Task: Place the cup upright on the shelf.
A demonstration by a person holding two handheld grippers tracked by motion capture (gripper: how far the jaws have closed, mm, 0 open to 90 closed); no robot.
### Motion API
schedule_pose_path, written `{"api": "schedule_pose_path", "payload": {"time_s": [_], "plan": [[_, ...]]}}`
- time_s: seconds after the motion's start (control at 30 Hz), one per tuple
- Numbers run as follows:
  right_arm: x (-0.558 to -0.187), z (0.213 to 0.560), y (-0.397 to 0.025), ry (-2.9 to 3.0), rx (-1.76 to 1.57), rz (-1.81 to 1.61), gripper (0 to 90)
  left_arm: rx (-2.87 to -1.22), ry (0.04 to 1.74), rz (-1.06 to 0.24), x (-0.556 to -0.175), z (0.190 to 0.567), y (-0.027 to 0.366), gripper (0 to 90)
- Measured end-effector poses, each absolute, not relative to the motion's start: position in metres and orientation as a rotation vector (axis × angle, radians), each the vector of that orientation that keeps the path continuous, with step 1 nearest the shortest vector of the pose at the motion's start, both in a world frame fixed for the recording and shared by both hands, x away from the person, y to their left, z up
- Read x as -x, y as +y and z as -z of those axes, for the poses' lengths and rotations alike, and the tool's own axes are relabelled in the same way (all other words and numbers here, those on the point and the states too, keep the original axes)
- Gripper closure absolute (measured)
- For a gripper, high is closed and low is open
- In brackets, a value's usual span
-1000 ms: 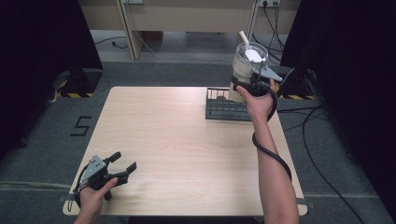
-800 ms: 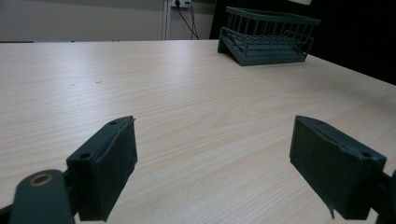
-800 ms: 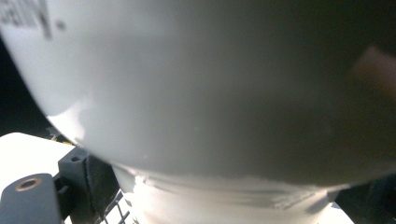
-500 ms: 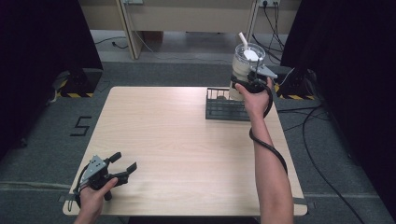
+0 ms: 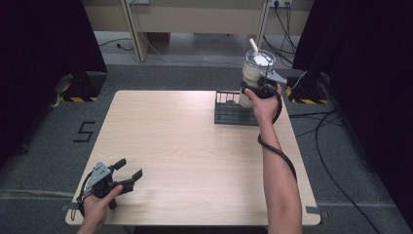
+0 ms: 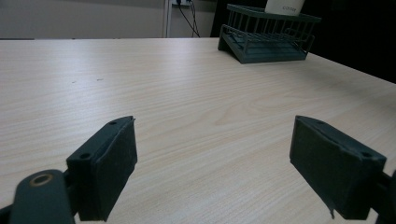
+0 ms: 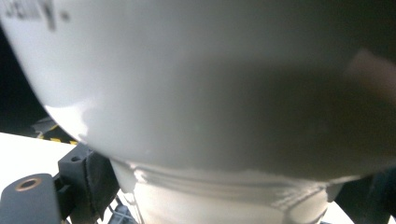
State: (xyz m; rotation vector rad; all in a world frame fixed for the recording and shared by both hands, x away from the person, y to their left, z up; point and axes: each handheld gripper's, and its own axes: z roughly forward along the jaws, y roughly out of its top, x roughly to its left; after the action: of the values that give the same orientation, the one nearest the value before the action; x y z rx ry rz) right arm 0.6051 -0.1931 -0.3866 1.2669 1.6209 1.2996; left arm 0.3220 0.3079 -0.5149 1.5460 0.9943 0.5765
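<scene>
A white cup (image 5: pixel 254 73) with a clear lid and a white straw hangs over the dark green wire rack (image 5: pixel 233 113) at the table's far right. My right gripper (image 5: pixel 260 88) is shut on the cup's side. In the right gripper view the cup's white wall (image 7: pixel 210 93) sits pressed between the black jaws of that gripper (image 7: pixel 229 198). At the near left corner my left gripper (image 5: pixel 130 168) rests low on the table, open and with nothing in it. Its view looks along the jaws of the left gripper (image 6: pixel 212 172) toward the rack (image 6: pixel 266 32) and the cup's base (image 6: pixel 284 5).
The light wooden table (image 5: pixel 195 146) is bare between the two grippers. A black cable (image 5: pixel 278 155) trails along the right forearm. Dark curtains stand at both sides, with floor cables (image 5: pixel 336 141) to the right of the table.
The right hand and the cup have barely shifted above the rack. The left gripper has stayed where it was, still open.
</scene>
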Motion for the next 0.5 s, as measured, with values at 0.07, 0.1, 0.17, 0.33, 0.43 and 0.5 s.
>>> {"api": "schedule_pose_path", "payload": {"time_s": [0.07,0.1,0.17,0.33,0.43,0.5], "plan": [[-0.606,0.390,-0.193,1.624,-1.272,-1.298,10.3,-1.549,0.994,-0.578,-0.322,0.515,0.308,14.3],[-0.606,0.391,-0.193,1.623,-1.277,-1.301,10.3,-1.548,0.994,-0.577,-0.322,0.515,0.308,14.3],[-0.606,0.395,-0.192,1.620,-1.287,-1.301,10.3,-1.549,0.995,-0.576,-0.322,0.515,0.308,14.4],[-0.609,0.404,-0.190,1.635,-1.304,-1.271,10.2,-1.550,0.994,-0.574,-0.322,0.515,0.308,14.3],[-0.610,0.409,-0.189,1.638,-1.304,-1.263,10.2,-1.549,0.993,-0.573,-0.322,0.515,0.308,14.3],[-0.610,0.412,-0.189,1.638,-1.311,-1.263,10.2,-1.550,0.992,-0.572,-0.322,0.515,0.308,14.4]]}}
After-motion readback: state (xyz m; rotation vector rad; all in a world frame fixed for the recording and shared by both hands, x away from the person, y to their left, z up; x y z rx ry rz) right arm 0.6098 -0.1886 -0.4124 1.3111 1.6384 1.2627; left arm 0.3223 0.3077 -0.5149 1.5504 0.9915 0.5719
